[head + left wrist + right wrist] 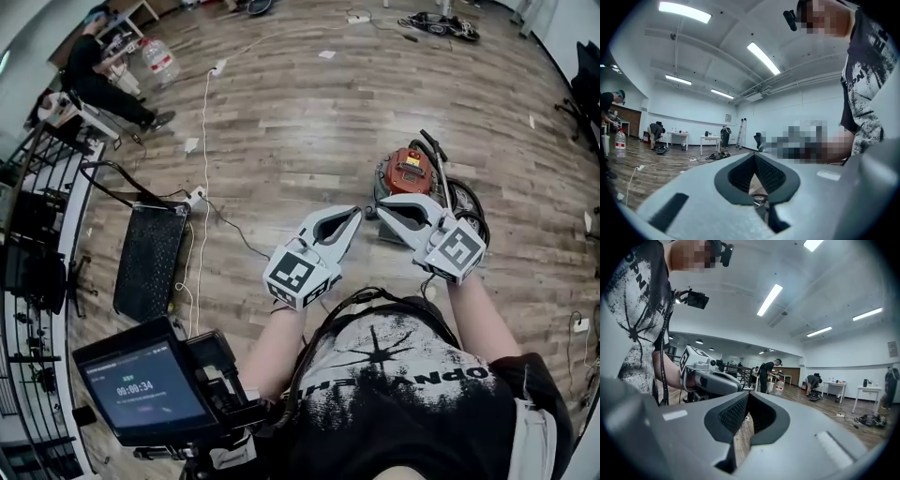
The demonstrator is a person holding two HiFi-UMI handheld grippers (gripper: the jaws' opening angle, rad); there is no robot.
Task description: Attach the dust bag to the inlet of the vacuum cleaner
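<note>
The red and black vacuum cleaner (408, 172) sits on the wooden floor, its black hose (466, 199) coiled beside it. I see no dust bag in any view. My left gripper (353, 215) is held level above the floor, just left of the vacuum, shut with nothing in it. My right gripper (382, 207) hovers close to the vacuum's near side, also shut and empty, its tips facing the left one's. In the left gripper view the left gripper (753, 154) has its jaws closed together, and a bit of hose shows through the gap below. The right gripper (747, 394) looks across at the left gripper (710, 377).
A black flat panel (148, 258) lies on the floor at left beside a white power strip (195, 197) and its cable. A dark railing (37, 244) runs along the left edge. A timer screen (142, 387) sits near my chest. A person (98, 80) sits at back left near a water bottle (159, 59).
</note>
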